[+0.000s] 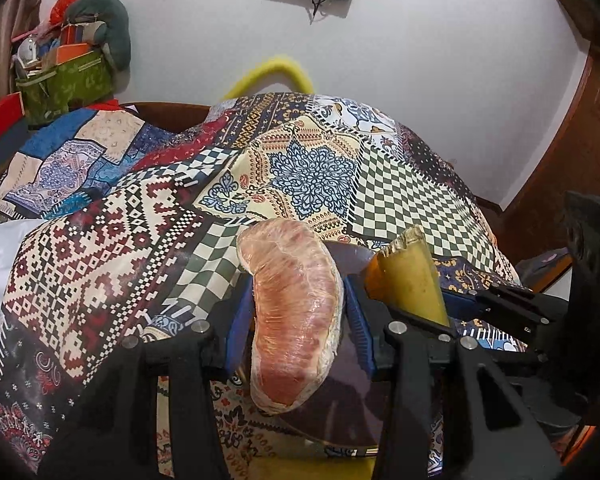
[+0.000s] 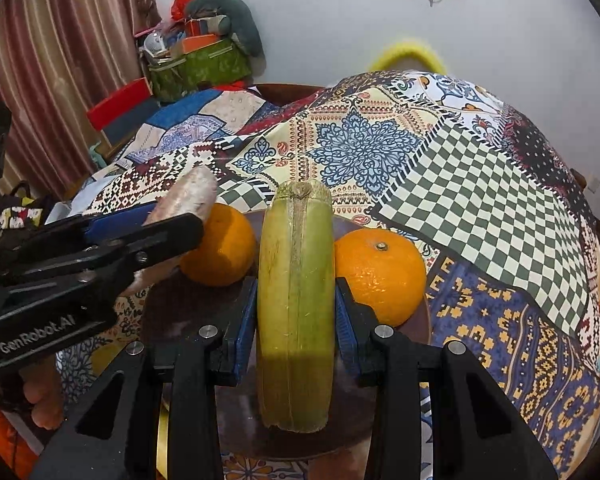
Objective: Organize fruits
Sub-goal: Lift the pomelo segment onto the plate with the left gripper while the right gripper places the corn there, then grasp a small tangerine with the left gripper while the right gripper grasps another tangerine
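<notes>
My left gripper (image 1: pixel 296 312) is shut on a pink, plastic-wrapped pomelo wedge (image 1: pixel 296 312) and holds it above a dark brown plate (image 1: pixel 340 404). My right gripper (image 2: pixel 296 304) is shut on a yellow-green fruit slice with a thick rind (image 2: pixel 296 300), held upright over the same plate (image 2: pixel 188 308). Two oranges sit on the plate's far side, one left (image 2: pixel 224 248) and one right (image 2: pixel 380 272) of the slice. The left gripper with the pomelo wedge (image 2: pixel 188 196) shows at the left of the right wrist view. The green slice (image 1: pixel 412 280) and right gripper show at the right of the left wrist view.
The plate rests on a patchwork-patterned cloth (image 1: pixel 312 168) covering the table. A green box of clutter (image 2: pixel 198 66) and a red chair back (image 2: pixel 118 106) stand at the far left. A white wall (image 1: pixel 380 48) is behind, with a yellow fuzzy hoop (image 1: pixel 274 72) at the table's far edge.
</notes>
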Motion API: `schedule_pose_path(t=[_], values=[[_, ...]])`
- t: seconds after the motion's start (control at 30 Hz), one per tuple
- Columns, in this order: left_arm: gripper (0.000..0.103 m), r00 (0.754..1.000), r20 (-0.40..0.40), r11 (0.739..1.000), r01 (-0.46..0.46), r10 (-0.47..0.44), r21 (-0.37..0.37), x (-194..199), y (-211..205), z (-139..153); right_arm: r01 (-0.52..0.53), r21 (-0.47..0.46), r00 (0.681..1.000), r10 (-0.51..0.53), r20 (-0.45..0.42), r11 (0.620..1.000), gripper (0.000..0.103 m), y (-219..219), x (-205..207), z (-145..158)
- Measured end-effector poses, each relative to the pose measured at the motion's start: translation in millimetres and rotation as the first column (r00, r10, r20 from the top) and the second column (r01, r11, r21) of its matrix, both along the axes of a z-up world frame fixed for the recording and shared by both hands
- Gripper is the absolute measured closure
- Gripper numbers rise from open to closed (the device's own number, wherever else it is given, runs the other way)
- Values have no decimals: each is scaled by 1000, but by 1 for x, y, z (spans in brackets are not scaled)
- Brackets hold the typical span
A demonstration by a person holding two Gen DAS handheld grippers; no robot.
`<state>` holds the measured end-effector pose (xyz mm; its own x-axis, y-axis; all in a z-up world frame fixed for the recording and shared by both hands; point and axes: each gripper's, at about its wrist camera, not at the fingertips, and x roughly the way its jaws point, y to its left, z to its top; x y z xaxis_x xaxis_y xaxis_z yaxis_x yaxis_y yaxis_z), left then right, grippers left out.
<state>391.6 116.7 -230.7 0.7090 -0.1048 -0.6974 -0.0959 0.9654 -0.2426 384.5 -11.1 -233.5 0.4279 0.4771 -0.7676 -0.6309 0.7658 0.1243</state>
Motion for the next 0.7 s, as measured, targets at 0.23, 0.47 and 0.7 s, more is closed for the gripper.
schedule_pose_path(t=[0.23, 0.47, 0.7], values=[[58, 1000, -13, 1000, 20, -20, 1, 3, -4, -1, 11, 24, 1000, -11, -3, 1000, 69, -5, 2, 1], [58, 1000, 8, 1000, 19, -19, -11, -5, -3, 8, 23, 23, 1000, -22, -7, 999, 69, -13, -4, 4], [58, 1000, 9, 999, 28, -28, 31, -28, -9, 18, 29, 35, 1000, -29, 1, 999, 69, -23, -20, 17]])
